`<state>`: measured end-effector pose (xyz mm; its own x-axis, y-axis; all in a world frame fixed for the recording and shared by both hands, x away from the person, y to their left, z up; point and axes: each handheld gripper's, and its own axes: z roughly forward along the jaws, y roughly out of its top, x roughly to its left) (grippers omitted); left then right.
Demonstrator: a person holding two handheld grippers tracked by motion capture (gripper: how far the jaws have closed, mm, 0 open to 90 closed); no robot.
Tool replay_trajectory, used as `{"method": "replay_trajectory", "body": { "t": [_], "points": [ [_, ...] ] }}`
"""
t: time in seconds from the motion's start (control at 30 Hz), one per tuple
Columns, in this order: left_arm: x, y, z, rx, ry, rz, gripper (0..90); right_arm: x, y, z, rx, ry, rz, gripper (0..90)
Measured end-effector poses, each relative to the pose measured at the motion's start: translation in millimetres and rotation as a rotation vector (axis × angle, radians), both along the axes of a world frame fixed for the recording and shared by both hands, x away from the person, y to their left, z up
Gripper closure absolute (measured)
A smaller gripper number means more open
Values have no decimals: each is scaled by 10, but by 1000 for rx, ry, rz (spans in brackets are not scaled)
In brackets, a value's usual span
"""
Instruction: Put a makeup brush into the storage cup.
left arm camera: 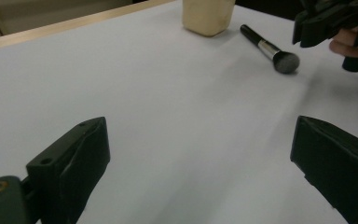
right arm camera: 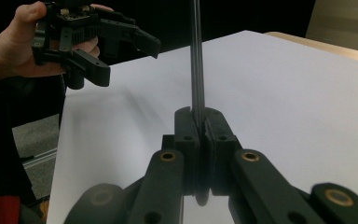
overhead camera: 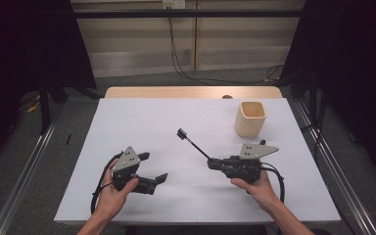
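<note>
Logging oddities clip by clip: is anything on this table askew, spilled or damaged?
Nothing stands out. The right gripper is shut on the thin handle of the makeup brush, which points toward the far left. The beige cup stands upright, nothing spilled around it. The left gripper is open, holding nothing.

Bare tabletop (overhead camera: pixel 142 122) lies open ahead of the left claw (overhead camera: pixel 154 168). A beige cup (overhead camera: pixel 250 119) stands at far right, near the held brush (overhead camera: pixel 192 141).
</note>
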<state>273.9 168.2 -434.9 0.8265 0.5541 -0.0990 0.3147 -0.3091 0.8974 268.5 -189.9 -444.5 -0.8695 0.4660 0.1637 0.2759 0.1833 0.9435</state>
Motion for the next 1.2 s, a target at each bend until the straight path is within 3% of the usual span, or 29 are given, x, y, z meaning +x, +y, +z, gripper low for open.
{"method": "replay_trajectory", "body": {
  "t": [0.2, 0.33, 0.4, 0.57, 0.67, 0.9, 1.2],
  "points": [
    [35, -68, 1, -92, 12, -29, 60, 1, 14, -3, 4, -4, 9, 858],
    [50, -128, 15, -111, 8, -62, 59, -3, 21, -1, 5, -12, 13, 858],
    [41, -153, 40, -96, -5, -64, 63, -6, 24, 0, 6, -13, 16, 858],
    [32, -204, 102, -147, -33, -110, 50, -14, 29, 6, 14, -18, 22, 858],
    [45, -267, 135, -146, -29, -124, 45, -19, 31, 11, 16, -18, 27, 858],
    [73, -430, 212, -133, -66, -148, 85, -15, 47, 4, 11, -11, 38, 858],
    [149, -614, 247, -148, -59, -171, 160, -19, 46, 9, 15, -23, 39, 858]
  ]
}}
